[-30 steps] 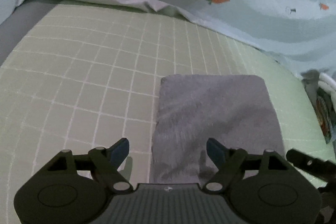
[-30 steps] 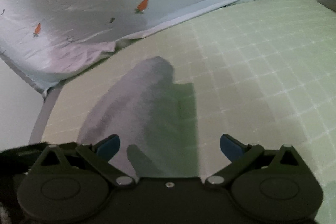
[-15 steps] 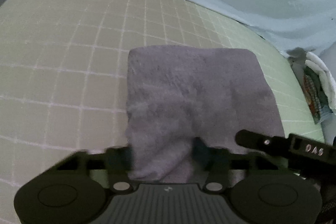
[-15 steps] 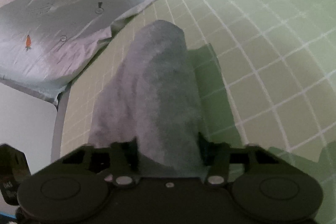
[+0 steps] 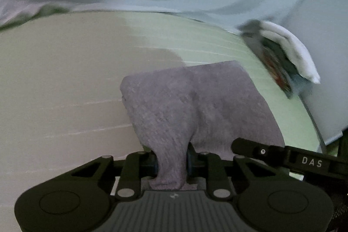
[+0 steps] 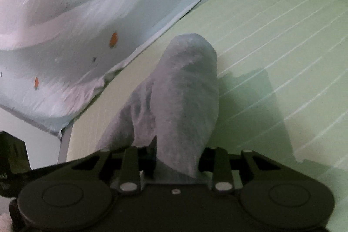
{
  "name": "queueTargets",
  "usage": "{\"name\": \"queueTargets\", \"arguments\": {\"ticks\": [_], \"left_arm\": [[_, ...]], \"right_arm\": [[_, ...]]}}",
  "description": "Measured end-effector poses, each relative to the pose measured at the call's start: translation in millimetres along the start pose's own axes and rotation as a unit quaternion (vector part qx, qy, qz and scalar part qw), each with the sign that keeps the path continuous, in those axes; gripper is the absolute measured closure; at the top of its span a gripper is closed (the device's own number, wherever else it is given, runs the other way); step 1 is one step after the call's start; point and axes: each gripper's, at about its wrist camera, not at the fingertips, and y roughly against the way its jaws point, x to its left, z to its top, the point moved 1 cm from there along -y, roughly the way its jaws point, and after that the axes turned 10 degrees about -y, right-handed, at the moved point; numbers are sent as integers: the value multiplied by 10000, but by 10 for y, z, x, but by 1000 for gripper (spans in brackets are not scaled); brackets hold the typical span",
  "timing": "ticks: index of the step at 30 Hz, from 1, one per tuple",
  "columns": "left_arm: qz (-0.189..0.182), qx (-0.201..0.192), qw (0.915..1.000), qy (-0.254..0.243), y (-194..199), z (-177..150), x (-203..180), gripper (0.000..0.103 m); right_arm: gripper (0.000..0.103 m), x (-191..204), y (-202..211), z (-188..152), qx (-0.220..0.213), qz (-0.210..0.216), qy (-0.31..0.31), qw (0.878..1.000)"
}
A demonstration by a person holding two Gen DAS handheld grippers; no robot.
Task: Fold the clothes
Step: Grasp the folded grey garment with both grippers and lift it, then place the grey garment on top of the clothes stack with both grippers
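A pale green mat (image 5: 65, 84) with a thin white grid covers the whole surface beneath and ahead of both grippers. Beyond the fingers, along the mat's far edge, lies a large light blue sheet (image 6: 76, 14) printed with small orange carrots, rumpled at its hem.

A folded grey towel (image 5: 195, 105) is the thing being handled. It extends forward from the fingers of both grippers, with its near edge bunched up and its far part spread toward the mat.

The left gripper (image 5: 171, 163) has its fingers closed on a gathered fold of the towel's near edge. The right gripper (image 6: 177, 161) likewise pinches a thick roll of the same towel (image 6: 184, 90) between its fingers.

Only the left wrist view shows a stack of folded clothes (image 5: 289, 53), white on top with darker patterned items below, far ahead and to the right of the fingers at the mat's edge; motion blur softens it. That view also shows part of the right gripper's body (image 5: 293, 159) just right of the left fingers, marked "DAS".

Only the right wrist view shows the towel's dark shadow (image 6: 250, 105) on the mat, right of the fingers.
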Motion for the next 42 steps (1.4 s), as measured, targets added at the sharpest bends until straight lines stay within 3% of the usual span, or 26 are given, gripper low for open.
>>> {"name": "queueTargets", "arguments": {"ticks": [4, 9, 19, 25, 29, 31, 34, 36, 38, 40, 41, 42], "left_arm": [[-121, -82, 9996, -245, -312, 319, -700, 79], [-272, -599, 9971, -376, -543, 920, -1628, 80], [-864, -1889, 9765, -566, -815, 2510, -3220, 80], [-921, -2247, 9658, -912, -1314, 3401, -3905, 80], [-760, -2039, 9720, -884, -1916, 3779, -4111, 75], [-529, -1790, 9789, -828, -2308, 3905, -4167, 74], [-84, -1233, 9875, -984, -2831, 3894, -4167, 73], [-9, -956, 9890, -1126, -3073, 3813, -4130, 69], [-13, -982, 9875, -1235, -3147, 3742, -4106, 63], [42, -1044, 9856, -1333, -3139, 3734, -4069, 54], [81, -1068, 9846, -1382, -3131, 3739, -4048, 52], [121, -1091, 9836, -1430, -3122, 3744, -4027, 50]], "right_arm": [[72, -467, 401, 479, -157, 7, 63, 9999], [72, -918, 985, 1348, -439, 219, 614, 9969], [72, -1500, 2208, 3446, -1291, 897, 1454, 9768], [72, -1834, 2380, 4654, -1707, 913, 1617, 9677], [68, -2226, 2190, 5210, -1838, 719, 1559, 9679], [64, -2470, 1928, 5380, -1838, 378, 1470, 9712], [59, -2881, 1380, 5472, -1706, -489, 1298, 9755], [52, -3111, 1256, 5419, -2026, -280, 965, 9741], [50, -3222, 1288, 5374, -2188, 106, 710, 9731], [48, -3211, 1287, 5319, -2248, 44, 736, 9716], [42, -3177, 1279, 5280, -2301, -63, 780, 9700], [26, -3128, 1228, 5275, -2335, -316, 839, 9682]]}}
